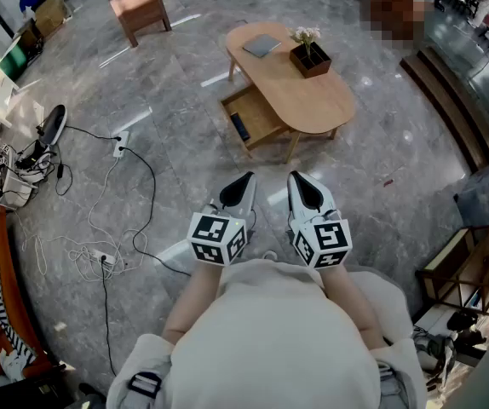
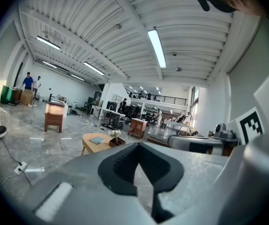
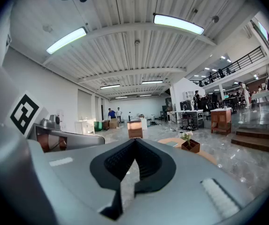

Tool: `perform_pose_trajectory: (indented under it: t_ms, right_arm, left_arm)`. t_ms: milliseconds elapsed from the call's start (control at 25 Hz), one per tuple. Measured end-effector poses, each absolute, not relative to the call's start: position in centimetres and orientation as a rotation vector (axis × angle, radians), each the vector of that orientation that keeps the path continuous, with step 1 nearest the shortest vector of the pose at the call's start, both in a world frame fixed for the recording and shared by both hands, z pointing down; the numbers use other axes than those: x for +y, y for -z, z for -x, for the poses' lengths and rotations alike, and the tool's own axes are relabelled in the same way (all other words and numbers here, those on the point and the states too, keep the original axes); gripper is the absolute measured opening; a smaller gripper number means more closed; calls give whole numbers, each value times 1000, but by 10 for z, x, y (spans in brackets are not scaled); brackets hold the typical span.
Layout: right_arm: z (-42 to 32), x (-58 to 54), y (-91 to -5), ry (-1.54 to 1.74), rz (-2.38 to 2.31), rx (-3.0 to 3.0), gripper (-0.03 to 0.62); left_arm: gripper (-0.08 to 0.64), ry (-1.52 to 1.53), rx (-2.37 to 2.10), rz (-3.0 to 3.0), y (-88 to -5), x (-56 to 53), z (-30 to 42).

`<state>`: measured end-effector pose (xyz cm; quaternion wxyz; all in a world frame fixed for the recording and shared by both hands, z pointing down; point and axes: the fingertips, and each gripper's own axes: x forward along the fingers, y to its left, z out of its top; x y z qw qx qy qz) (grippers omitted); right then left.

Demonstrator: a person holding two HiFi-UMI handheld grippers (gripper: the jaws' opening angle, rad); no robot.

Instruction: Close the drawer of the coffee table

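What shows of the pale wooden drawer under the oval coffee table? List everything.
The shallow, rectangular, light wooden drawer stands pulled well out from under the oval, light wooden coffee table, toward the person, with its back end hidden beneath the tabletop. It looks level. Low walls frame a bare wooden bottom. One slim dark object lies inside, near the wall at the head view's left.

The coffee table [image 1: 313, 100] and its drawer [image 1: 257, 116] are light honey wood. The book [image 1: 261, 45] is grey-blue, the flower box [image 1: 311, 61] dark brown with white blooms. The floor [image 1: 185, 143] is grey and marbled. The left gripper [image 1: 244, 181] and right gripper [image 1: 298, 181] are pale grey with black pads and black-and-white square-patterned cubes.
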<state>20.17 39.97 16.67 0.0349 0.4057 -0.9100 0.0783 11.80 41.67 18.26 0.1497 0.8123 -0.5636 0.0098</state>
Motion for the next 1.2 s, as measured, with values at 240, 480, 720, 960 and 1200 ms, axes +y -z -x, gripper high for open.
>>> perform_pose_trajectory:
  t_ms: [240, 480, 720, 960, 1200]
  right_arm:
    - [-200, 398, -169, -241, -1226, -2800, -3]
    - [-204, 398, -175, -225, -1223, -2790, -3]
    - [-197, 396, -179, -299, -1174, -2815, 0]
    - [-179, 388, -182, -312, -1147, -2824, 0]
    - [-148, 368, -188, -318, -1168, -2800, 0]
  left_arm:
    - [0, -4, -1612, -2326, -185, 414, -117]
    - [0, -8, -1612, -2331, -189, 412, -124]
    - [0, -12, -1643, -2296, -194, 412, -118]
    - [0, -14, -1645, -2286, -197, 404, -101]
    - [0, -2, -1612, -2262, -208, 384, -66]
